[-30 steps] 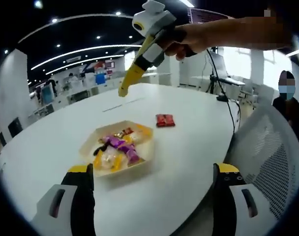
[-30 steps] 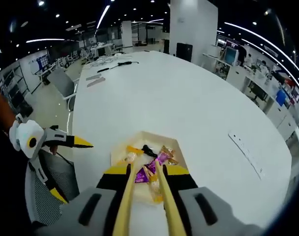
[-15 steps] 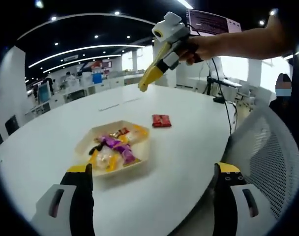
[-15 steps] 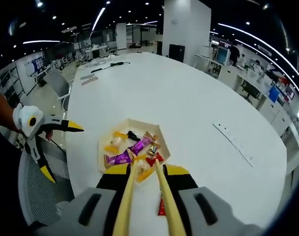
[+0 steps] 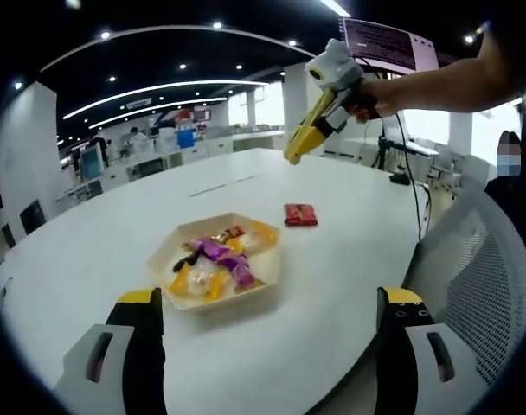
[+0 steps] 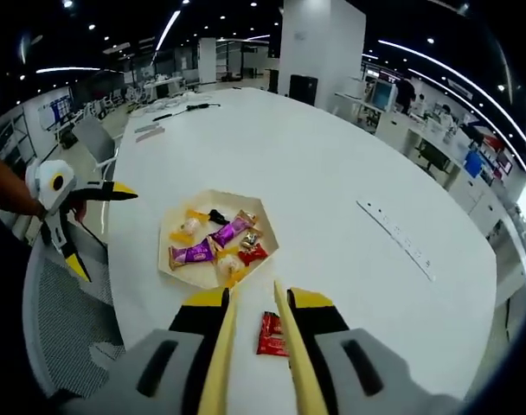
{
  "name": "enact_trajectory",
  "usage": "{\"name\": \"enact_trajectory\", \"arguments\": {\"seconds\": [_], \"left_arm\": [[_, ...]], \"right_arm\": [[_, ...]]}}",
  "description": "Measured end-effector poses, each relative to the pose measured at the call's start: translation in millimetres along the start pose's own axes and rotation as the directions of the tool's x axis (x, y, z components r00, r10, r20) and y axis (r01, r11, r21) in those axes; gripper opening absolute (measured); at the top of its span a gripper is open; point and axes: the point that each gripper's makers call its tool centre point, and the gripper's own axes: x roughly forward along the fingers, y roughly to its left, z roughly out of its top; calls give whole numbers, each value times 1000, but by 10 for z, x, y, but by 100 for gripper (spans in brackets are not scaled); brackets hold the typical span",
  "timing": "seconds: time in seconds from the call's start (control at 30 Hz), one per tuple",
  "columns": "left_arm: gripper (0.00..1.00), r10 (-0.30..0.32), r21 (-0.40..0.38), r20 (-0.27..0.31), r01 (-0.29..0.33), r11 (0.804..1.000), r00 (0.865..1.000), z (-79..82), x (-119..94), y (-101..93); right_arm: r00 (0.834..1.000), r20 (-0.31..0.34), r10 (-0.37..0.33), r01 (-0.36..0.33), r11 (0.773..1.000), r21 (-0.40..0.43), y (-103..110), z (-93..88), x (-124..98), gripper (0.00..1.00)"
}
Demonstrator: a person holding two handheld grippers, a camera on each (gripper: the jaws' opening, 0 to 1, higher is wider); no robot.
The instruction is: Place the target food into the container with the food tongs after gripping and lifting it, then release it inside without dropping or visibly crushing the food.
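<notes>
The red food packet [image 6: 271,334] lies on bare white bench [image 6: 349,181], just beside the hexagonal container [image 6: 170,258] of wrapped sweets, apart from it. The right tool [image 6: 253,298] hovers above the packet gripping food tongs [image 6: 218,363] (tips spread, nothing between them). The left tool [image 6: 94,225] hangs released past the bench's near edge, by a mesh chair [image 5: 484,285]

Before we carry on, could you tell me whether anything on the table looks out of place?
Yes: one red-wrapped candy lies alone on the white table, outside the beige hexagonal container that holds the other sweets. In the right gripper view it sits between the yellow tongs.
</notes>
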Motion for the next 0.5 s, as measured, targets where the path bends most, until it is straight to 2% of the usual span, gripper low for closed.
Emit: {"name": "enact_trajectory", "arguments": {"seconds": [0.5], "left_arm": [[99,3,-3,2,-3,1000,1000,3,-2,10]], "right_arm": [[1000,-5,-1,1,1000,-8,-191,-98,-24,26]]}}
